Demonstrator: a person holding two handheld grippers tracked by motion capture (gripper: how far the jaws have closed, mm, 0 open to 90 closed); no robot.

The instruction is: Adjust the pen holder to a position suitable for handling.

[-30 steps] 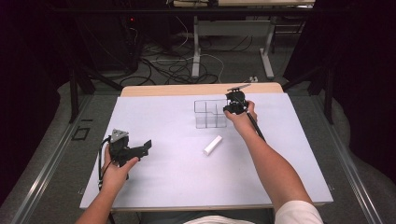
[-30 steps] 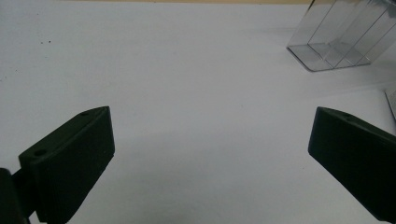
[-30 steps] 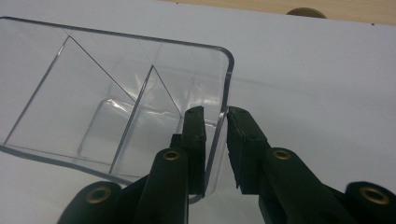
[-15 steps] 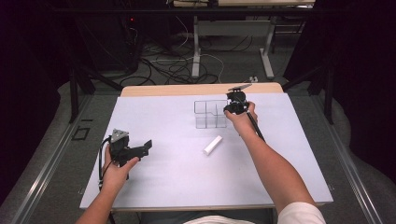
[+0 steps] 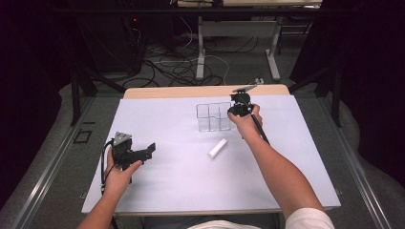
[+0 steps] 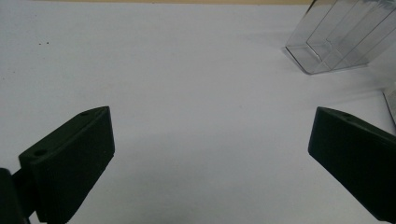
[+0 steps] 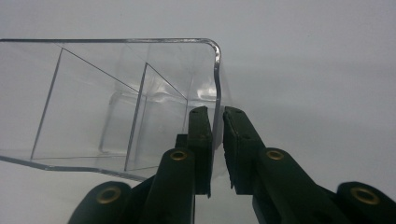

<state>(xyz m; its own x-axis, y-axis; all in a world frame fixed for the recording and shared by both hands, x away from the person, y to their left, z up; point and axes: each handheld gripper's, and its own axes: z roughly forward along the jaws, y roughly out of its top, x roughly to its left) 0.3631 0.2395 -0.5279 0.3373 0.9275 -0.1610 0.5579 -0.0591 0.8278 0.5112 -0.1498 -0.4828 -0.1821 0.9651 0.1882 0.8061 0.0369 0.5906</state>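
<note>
A clear plastic organizer (image 5: pixel 213 117) with several compartments stands on the white table (image 5: pixel 181 181), toward its far edge and a little right of the middle. The right gripper (image 5: pixel 237 109) is at the organizer's right side, and the right gripper view shows its two black jaws clamped on the organizer's (image 7: pixel 116 107) thin outer wall, one jaw inside the end compartment and the other outside, close to the rounded corner; the wall sits pinched in the narrow gap between them. Whether the organizer is lifted or resting flat on the table is hard to tell from the high view. A small white cylinder (image 5: pixel 217 148) lies on its side near the organizer, on the person's side of it, apart from both grippers. The left gripper (image 5: pixel 149 149) is held well to the left of the organizer and nearer the person, with its jaws spread wide and nothing between them; in the left gripper view the organizer (image 6: pixel 343 37) shows in the distance at upper right.
</note>
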